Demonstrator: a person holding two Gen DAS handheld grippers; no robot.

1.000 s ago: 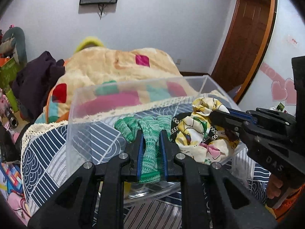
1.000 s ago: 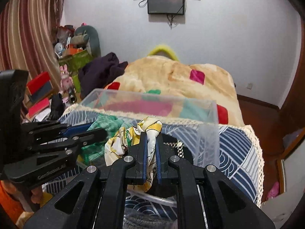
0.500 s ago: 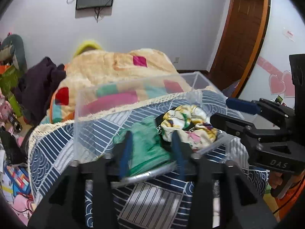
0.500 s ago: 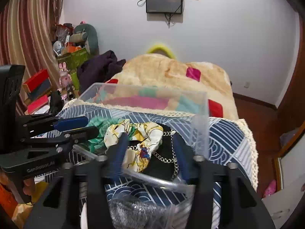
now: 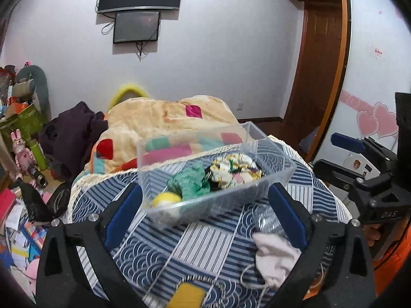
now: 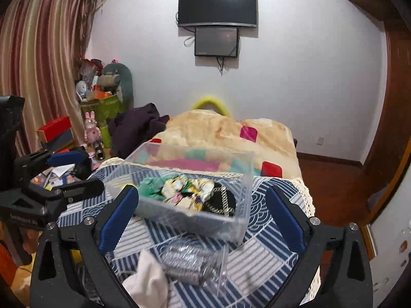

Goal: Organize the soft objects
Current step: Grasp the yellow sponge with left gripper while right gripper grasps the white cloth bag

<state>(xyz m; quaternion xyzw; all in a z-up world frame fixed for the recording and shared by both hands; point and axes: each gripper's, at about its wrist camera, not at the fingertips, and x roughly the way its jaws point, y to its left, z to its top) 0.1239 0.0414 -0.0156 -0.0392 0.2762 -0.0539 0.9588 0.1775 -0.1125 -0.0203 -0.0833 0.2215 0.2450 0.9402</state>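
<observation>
both jaws just opened wide, nothing between them: left gripper [image 5: 205,213], right gripper [image 6: 201,215]. green knit [image 5: 191,183] and floral cloth [image 5: 235,170] sit in the clear bin [image 5: 278,179], mid-frame. risk: white cloth [image 5: 274,259] lower right lies against a crinkly bag [image 6: 190,259]; a sloppy grab takes both.

The pale wall [image 6: 295,64] carried a curved black television [image 6: 217,7] with a smaller screen [image 6: 216,41] under it — cables trailing below. Striped curtains [image 6: 43,59] hung at the left, a wooden door [image 5: 321,69] stood at the right, and the floor [image 6: 331,187] was reddish wood.
</observation>
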